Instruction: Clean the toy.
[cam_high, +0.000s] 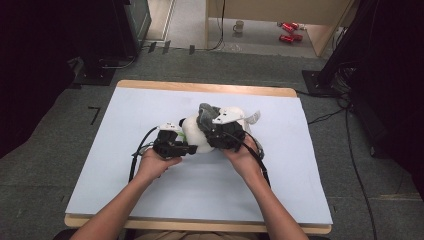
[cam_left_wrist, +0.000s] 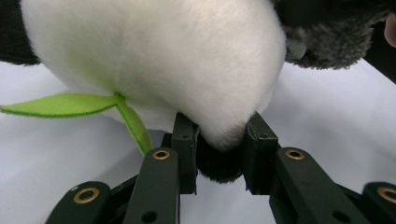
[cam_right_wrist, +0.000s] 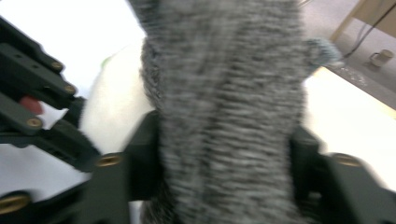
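sitting btwn both hand-held grippers' jaws: plush toy (cam_high: 197, 134).

One plush toy (cam_high: 196, 134) and one grey knitted piece (cam_high: 206, 116) sit on one counter (cam_high: 125, 165). Two grippers work there: left gripper (cam_high: 190, 148), right gripper (cam_high: 212, 131). On the floor beyond lie one mug (cam_high: 239, 26) and two red cans (cam_high: 289, 31).

A lab: carpet floor (cam_high: 45, 150), trailing cables (cam_high: 350, 145), dark equipment racks (cam_high: 125, 25).
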